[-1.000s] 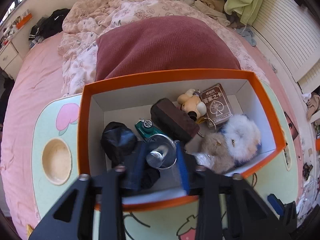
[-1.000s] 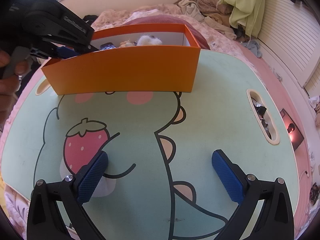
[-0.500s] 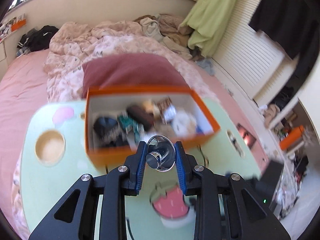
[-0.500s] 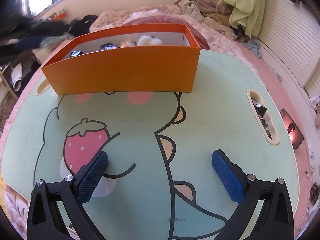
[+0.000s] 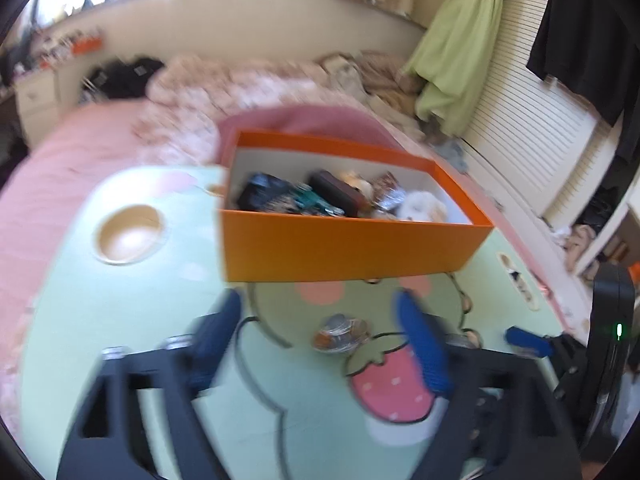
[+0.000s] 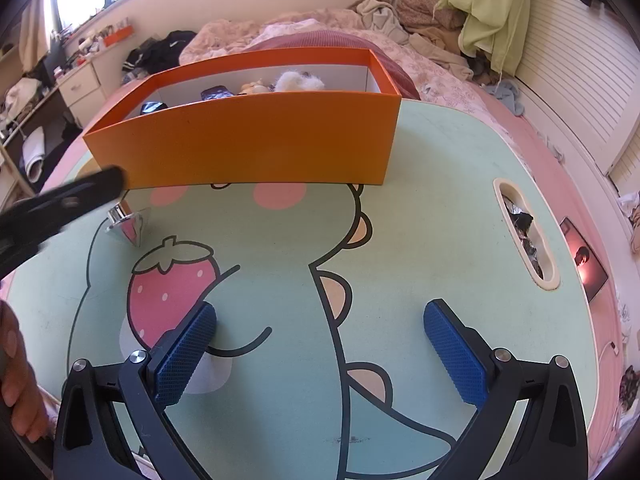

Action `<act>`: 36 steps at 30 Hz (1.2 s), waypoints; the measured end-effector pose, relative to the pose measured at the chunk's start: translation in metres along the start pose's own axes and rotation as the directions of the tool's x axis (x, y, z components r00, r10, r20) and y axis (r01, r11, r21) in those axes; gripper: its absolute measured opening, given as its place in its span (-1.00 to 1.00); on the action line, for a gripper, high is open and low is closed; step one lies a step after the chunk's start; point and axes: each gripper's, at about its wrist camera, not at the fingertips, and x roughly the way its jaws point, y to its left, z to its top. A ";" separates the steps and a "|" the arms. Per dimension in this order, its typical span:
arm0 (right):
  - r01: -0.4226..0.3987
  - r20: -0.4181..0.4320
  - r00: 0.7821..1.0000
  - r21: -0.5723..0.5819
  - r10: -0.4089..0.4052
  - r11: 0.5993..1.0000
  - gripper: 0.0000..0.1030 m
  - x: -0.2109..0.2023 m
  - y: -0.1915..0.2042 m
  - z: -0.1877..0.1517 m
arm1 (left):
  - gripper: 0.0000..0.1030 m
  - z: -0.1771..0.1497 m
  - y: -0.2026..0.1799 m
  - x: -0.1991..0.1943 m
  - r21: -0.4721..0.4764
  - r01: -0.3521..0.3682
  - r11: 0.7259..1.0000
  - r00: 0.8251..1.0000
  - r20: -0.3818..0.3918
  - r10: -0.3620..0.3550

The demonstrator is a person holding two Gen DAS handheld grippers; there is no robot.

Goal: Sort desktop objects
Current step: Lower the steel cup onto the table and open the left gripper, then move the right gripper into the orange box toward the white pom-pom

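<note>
A small shiny metal piece (image 5: 340,332) lies on the green cartoon table (image 5: 120,320), apart from both blue pads. My left gripper (image 5: 320,304) hangs blurred over it, its jaws opening, with the piece low between the fingers and free of them. In the right wrist view the same piece (image 6: 128,224) rests above the printed strawberry, beside a blurred black left finger (image 6: 64,204). The orange box (image 5: 344,248) behind it holds plush toys, a black pouch and a brown case. My right gripper (image 6: 320,312) stands open and empty over the table's front.
A round cup recess (image 5: 128,234) sits at the table's left, and a long slot (image 6: 524,232) with scraps at its right. A hand (image 6: 16,380) shows at the left edge. A bed with a crumpled quilt and red pillow lies behind the box (image 6: 248,144).
My left gripper drew back out of the box, shut on the metal piece. Its jaws have since parted and the piece now lies on the table. The right gripper has not moved.
</note>
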 end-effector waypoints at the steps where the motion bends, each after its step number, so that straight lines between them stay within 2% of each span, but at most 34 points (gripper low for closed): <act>1: -0.001 0.000 1.000 0.000 0.001 1.000 1.00 0.000 0.000 0.000 | 0.65 -0.005 0.001 -0.005 0.016 -0.020 1.000 1.000 0.009 0.020; 5: 0.000 0.001 1.000 0.000 0.000 1.000 1.00 0.001 -0.002 -0.001 | 0.65 -0.029 0.001 -0.006 0.062 -0.055 0.997 0.997 -0.058 0.059; 8: 0.000 0.001 1.000 0.001 0.000 1.000 1.00 0.001 -0.002 -0.001 | 0.70 -0.042 -0.001 0.011 0.086 -0.107 0.991 0.983 -0.144 0.118; 9: 0.002 0.002 1.000 -0.002 -0.002 1.000 1.00 0.001 -0.001 -0.001 | 0.74 -0.042 -0.005 0.013 0.109 -0.144 0.984 0.978 -0.134 0.158; 10: 0.000 0.001 1.000 0.000 0.000 1.000 1.00 0.001 -0.002 -0.001 | 0.92 -0.042 -0.006 0.016 0.122 -0.156 0.980 0.975 -0.140 0.173; 11: -0.002 0.001 1.000 0.001 0.002 1.000 1.00 0.001 -0.003 -0.001 | 0.99 -0.042 -0.006 0.018 0.126 -0.149 0.981 0.974 -0.152 0.168; 22: -0.002 0.003 1.000 0.002 0.002 1.000 1.00 0.006 -0.010 -0.005 | 0.99 -0.045 -0.005 0.016 0.121 -0.148 0.982 0.974 -0.151 0.166; 25: -0.048 0.021 0.999 0.015 0.048 0.999 1.00 0.003 -0.014 -0.006 | 0.99 -0.046 -0.005 0.015 0.121 -0.148 0.982 0.975 -0.151 0.165; 27: -0.123 0.056 0.991 0.044 0.120 0.991 0.84 -0.003 -0.018 -0.007 | 0.99 -0.045 -0.005 0.015 0.119 -0.147 0.982 0.975 -0.151 0.164; 28: -0.181 0.094 0.980 0.071 0.174 0.981 0.55 -0.010 -0.025 -0.007 | 0.99 -0.046 -0.004 0.015 0.119 -0.146 0.982 0.975 -0.151 0.163; 29: -0.206 0.122 0.973 0.087 0.195 0.975 0.35 -0.015 -0.029 -0.006 | 0.99 -0.047 -0.003 0.016 0.118 -0.145 0.982 0.975 -0.151 0.162; 31: -0.262 0.216 0.949 0.130 0.230 0.956 0.31 -0.032 -0.046 0.007 | 0.99 -0.047 -0.003 0.016 0.117 -0.146 0.982 0.975 -0.149 0.163; 33: -0.279 0.290 0.929 0.150 0.228 0.948 0.21 -0.050 -0.052 0.027 | 0.99 -0.047 -0.002 0.016 0.116 -0.146 0.982 0.975 -0.148 0.163; 36: -0.305 0.274 0.926 0.135 0.261 0.943 0.18 -0.061 -0.051 0.075 | 0.99 -0.048 -0.002 0.016 0.117 -0.146 0.982 0.976 -0.149 0.162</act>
